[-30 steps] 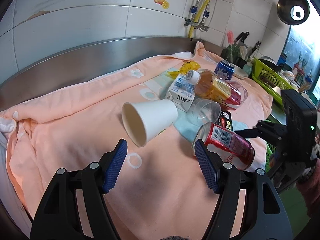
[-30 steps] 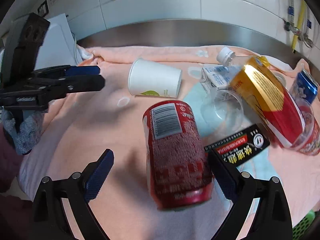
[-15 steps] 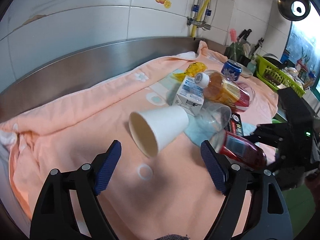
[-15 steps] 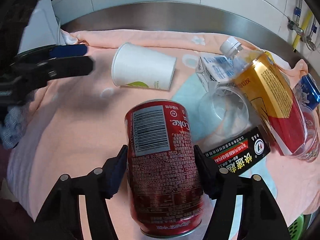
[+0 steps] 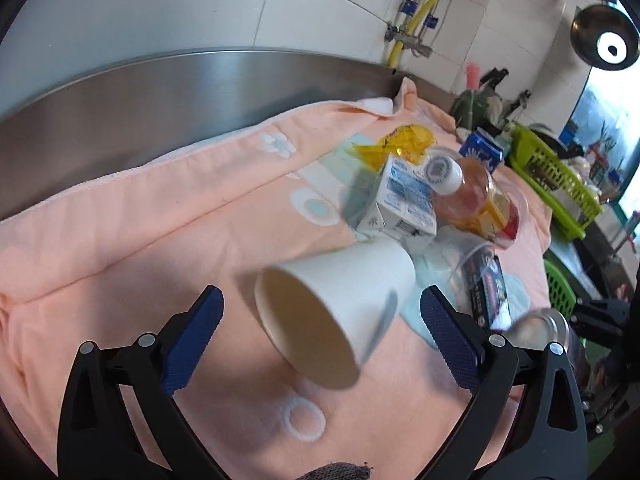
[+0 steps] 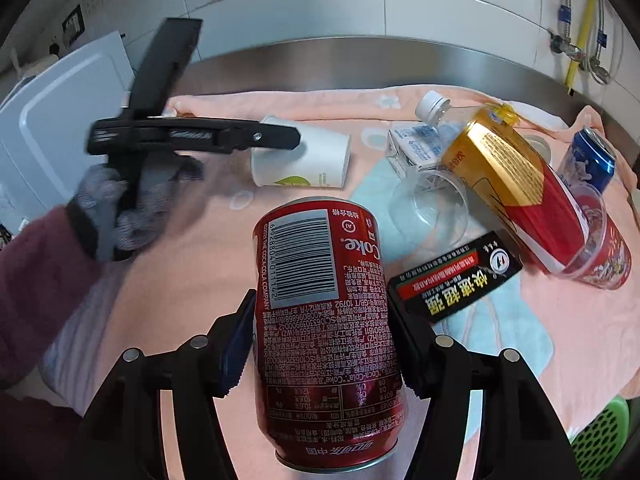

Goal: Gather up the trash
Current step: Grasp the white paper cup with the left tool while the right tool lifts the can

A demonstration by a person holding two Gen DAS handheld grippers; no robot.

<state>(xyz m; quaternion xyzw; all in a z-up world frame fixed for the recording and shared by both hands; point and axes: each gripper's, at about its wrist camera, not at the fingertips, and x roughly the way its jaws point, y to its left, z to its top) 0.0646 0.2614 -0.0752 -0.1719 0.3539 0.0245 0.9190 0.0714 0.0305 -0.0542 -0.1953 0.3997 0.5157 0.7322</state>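
Note:
A white paper cup (image 5: 340, 304) (image 6: 316, 160) lies on its side on the peach towel (image 5: 160, 220), mouth toward my left gripper (image 5: 320, 296). That gripper's jaws are opening wide; the cup sits between the blue pads (image 5: 196, 324) without touching them. In the right wrist view the left gripper (image 6: 294, 138) shows from the side, held by a gloved hand (image 6: 132, 208). My right gripper (image 6: 322, 304) is shut on a red Coke can (image 6: 324, 312), held above the towel. The can (image 5: 560, 336) is blurred at the left wrist view's right edge.
Lying together on the towel: a milk carton (image 6: 412, 152), a bottle with a yellow-red label (image 6: 512, 184), a clear plastic cup (image 6: 432, 208), a black packet (image 6: 456, 276), a blue can (image 6: 588, 164), a red cup (image 6: 604, 248). Green basket (image 5: 556, 192) at right. White appliance (image 6: 60, 120) at left.
My right gripper closed on the red can and lifted it off the towel. My left gripper moved in toward the paper cup and its jaws spread wider.

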